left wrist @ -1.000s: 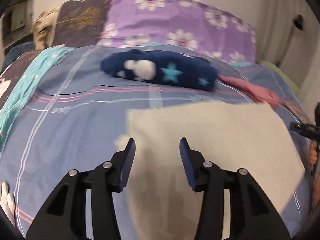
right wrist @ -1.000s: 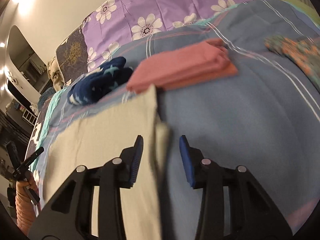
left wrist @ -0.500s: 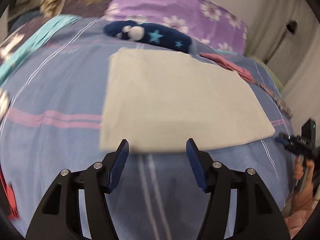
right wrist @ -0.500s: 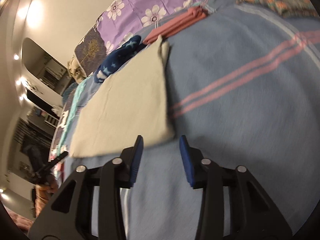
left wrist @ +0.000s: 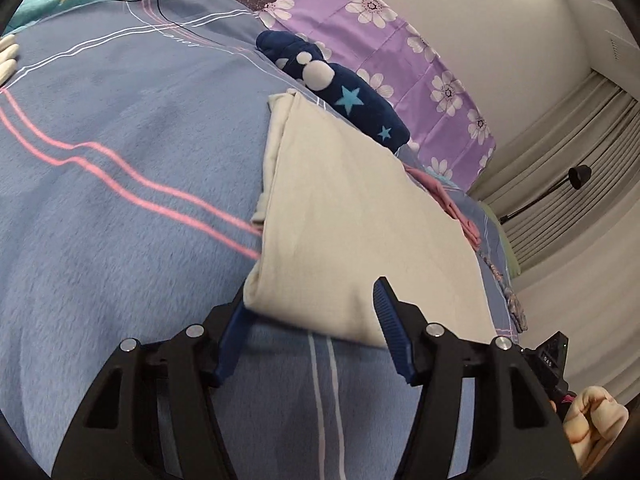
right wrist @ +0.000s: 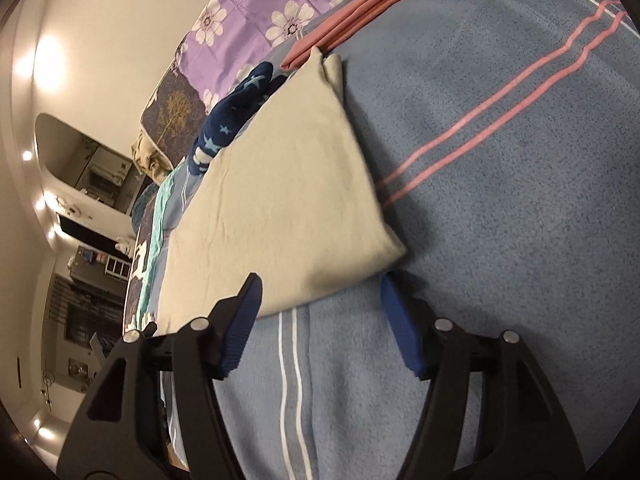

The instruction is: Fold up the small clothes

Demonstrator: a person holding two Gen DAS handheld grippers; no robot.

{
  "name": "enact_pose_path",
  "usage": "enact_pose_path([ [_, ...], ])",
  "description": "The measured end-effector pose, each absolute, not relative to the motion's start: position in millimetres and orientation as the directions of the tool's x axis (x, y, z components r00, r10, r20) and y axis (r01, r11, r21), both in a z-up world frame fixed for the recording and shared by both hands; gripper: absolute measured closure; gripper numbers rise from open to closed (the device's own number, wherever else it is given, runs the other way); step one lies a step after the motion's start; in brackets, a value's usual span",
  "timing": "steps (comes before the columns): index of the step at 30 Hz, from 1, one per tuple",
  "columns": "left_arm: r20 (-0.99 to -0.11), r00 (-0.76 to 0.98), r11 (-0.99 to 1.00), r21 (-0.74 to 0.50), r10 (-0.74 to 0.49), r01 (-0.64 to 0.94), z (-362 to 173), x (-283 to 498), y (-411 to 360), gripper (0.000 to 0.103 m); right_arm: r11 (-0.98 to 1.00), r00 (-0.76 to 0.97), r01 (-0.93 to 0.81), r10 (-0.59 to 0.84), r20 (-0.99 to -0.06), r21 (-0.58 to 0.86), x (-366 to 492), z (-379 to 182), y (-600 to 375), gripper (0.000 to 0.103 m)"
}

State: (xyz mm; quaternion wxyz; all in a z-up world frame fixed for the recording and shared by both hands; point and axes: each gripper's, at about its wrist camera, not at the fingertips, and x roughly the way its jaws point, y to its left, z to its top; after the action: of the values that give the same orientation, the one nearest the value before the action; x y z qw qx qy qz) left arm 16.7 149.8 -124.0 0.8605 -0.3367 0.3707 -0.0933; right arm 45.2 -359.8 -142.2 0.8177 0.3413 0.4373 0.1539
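**Q:** What lies on the bed, going left to right?

**A:** A blue blanket (left wrist: 100, 208) with pink and white stripes covers the bed. At the middle lies a cream cloth (left wrist: 360, 216), flat and folded over, with its layered edge on the left side. Behind it rests a navy star-print garment (left wrist: 344, 96), then a folded pink garment (right wrist: 352, 20) farther right, with a purple flowered pillow (left wrist: 404, 60) along the wall.

**Q:** And the grippers?

**A:** The left gripper (left wrist: 312, 308) points down at the cloth's near left corner. Its jaws are spread and closing, one finger at the corner's outer edge, the other over the cloth; the pads do not yet press. The right gripper (right wrist: 320, 296) faces the near right corner. Its jaws are spread and opening, one finger by the near edge, the other over bare blanket, nothing pinched.

**Q:** How would the cloth handle?

**A:** It looks light, soft and limp, likely to sag and let its layers slide apart. I judge the two near corners the best hold, catching every layer at once, since the plush blanket beneath may drag on it.
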Motion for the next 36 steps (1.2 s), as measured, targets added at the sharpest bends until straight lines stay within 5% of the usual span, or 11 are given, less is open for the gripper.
enact_pose_path([
  [3,-0.582,0.692,0.731,-0.673,-0.428,-0.114,-130.3,32.2,156.7,0.092,0.719,0.585,0.064,0.534,-0.61,0.692,56.7,-143.1,-359.1,0.043],
  [5,-0.581,0.679,0.706,-0.697,-0.448,-0.131,-134.7,35.3,160.5,0.099,0.738,0.595,0.099,0.493,-0.634,0.667,63.3,-143.8,-359.6,0.066],
  [6,-0.582,0.686,0.715,-0.687,-0.437,-0.128,-131.8,35.6,159.1,0.1,0.749,0.589,0.121,0.474,-0.654,0.652,67.0,-145.5,-359.9,0.093],
  [8,-0.56,0.714,0.734,-0.673,-0.421,-0.095,-116.6,31.0,157.4,0.1,0.703,0.585,0.149,0.504,-0.635,0.695,68.6,-148.4,-365.7,0.1],
  [14,-0.527,0.754,0.81,-0.586,-0.392,0.011,-59.1,14.1,150.3,0.1,0.71,0.643,0.004,0.538,-0.546,0.705,43.1,-95.5,-370.3,0.101],
  [20,-0.651,0.678,0.893,-0.45,-0.342,0.018,-59.2,-28.7,144.6,0.099,0.812,0.553,-0.033,0.5,-0.666,0.582,-0.3,-95.9,-361.8,0.101],
  [23,-0.756,0.629,0.947,-0.306,-0.182,-0.094,-79.3,-40.4,148.3,0.09,0.847,0.479,0.044,0.447,-0.755,0.529,-12.6,-133.0,-362.7,0.092],
  [27,-0.761,0.649,0.977,-0.145,-0.009,-0.156,-59.8,-43.2,138.3,0.081,0.79,0.533,0.066,0.489,-0.69,0.61,-15.8,-135.7,-385.8,0.087],
  [30,-0.691,0.72,0.994,-0.105,-0.064,-0.013,-22.2,-31.9,90.9,0.06,0.822,0.609,0.03,0.436,-0.662,0.569,-15.3,-117.7,-393.8,0.086],
  [36,-0.724,0.591,0.914,-0.139,-0.356,0.381,-21.2,16.2,-60.6,0.059,0.748,0.627,-0.015,0.524,-0.577,0.663,2.6,-124.4,-397.0,0.089],
])
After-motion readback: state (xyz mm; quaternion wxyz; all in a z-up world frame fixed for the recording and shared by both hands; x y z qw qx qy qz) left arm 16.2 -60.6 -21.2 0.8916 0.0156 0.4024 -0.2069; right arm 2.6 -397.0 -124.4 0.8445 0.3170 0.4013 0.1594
